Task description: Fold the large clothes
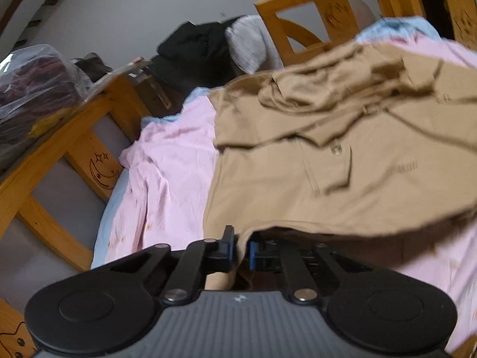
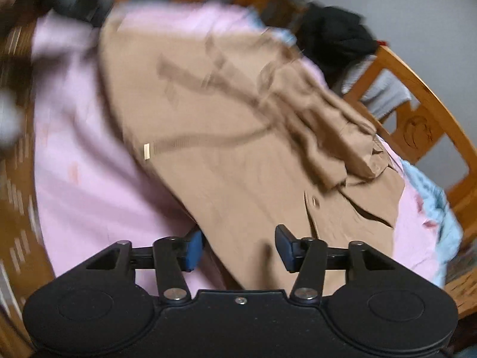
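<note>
A large tan coat (image 1: 342,155) lies spread on a pink sheet (image 1: 167,173) on a bed. My left gripper (image 1: 242,253) is shut on the coat's near hem, and the fabric lifts from it. In the right wrist view the coat (image 2: 226,155) runs diagonally across the pink sheet (image 2: 89,179). My right gripper (image 2: 238,247) is open, its jaws apart, with the coat's near edge lying between the blue-padded fingers (image 2: 193,250). The right view is blurred by motion.
A wooden bed rail (image 1: 74,149) runs along the left, with bagged clothes (image 1: 35,83) on top. A wooden headboard (image 1: 328,15) stands behind. Black clothing (image 1: 193,50) and a grey striped cloth (image 1: 247,41) are piled at the far corner. A light blue sheet (image 2: 438,217) edges the bed.
</note>
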`<state>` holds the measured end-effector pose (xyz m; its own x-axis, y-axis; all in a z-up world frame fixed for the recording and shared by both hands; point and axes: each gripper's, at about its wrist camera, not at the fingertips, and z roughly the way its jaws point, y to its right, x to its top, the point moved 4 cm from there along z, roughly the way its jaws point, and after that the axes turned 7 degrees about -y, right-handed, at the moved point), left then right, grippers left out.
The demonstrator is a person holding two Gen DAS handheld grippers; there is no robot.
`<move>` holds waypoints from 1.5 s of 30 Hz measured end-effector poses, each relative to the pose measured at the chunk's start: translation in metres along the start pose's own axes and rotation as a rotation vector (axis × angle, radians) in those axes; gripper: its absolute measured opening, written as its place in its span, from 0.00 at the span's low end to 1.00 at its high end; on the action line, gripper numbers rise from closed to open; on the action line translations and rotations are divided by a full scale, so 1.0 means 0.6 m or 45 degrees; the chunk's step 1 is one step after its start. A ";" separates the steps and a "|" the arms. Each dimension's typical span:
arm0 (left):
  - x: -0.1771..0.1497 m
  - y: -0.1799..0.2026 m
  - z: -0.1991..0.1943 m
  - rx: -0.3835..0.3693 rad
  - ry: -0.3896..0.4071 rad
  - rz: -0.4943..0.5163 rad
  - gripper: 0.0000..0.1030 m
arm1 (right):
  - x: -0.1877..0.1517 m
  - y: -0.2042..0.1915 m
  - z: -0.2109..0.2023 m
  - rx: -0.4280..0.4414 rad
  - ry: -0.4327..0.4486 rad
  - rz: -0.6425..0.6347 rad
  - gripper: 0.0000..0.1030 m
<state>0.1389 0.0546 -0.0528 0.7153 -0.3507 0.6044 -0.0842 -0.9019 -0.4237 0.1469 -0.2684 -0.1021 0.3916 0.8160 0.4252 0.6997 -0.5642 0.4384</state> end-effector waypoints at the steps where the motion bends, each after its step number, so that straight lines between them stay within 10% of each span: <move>1: 0.006 -0.001 -0.001 -0.001 0.010 -0.020 0.08 | -0.011 -0.005 0.002 -0.038 -0.030 -0.060 0.51; 9: 0.017 -0.015 -0.004 -0.006 0.035 -0.083 0.08 | -0.085 0.044 0.012 -0.214 -0.264 -0.147 0.51; 12: 0.011 -0.011 -0.017 -0.003 0.057 -0.084 0.05 | -0.091 0.055 0.007 -0.144 -0.232 -0.080 0.12; 16: 0.014 -0.019 -0.068 -0.020 0.150 -0.137 0.04 | -0.074 0.049 -0.036 -0.213 -0.129 -0.102 0.02; 33: -0.041 -0.083 -0.239 -0.184 0.133 -0.257 0.03 | -0.085 0.057 -0.285 -0.425 0.035 -0.049 0.01; 45: 0.081 -0.129 -0.214 -0.211 0.121 -0.326 0.04 | -0.016 0.155 -0.250 -0.568 0.074 -0.174 0.02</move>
<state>0.0911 0.0751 0.0964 0.6603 -0.1217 0.7411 -0.0271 -0.9900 -0.1384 0.1186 -0.3476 0.0535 0.2705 0.8852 0.3784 0.4124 -0.4617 0.7853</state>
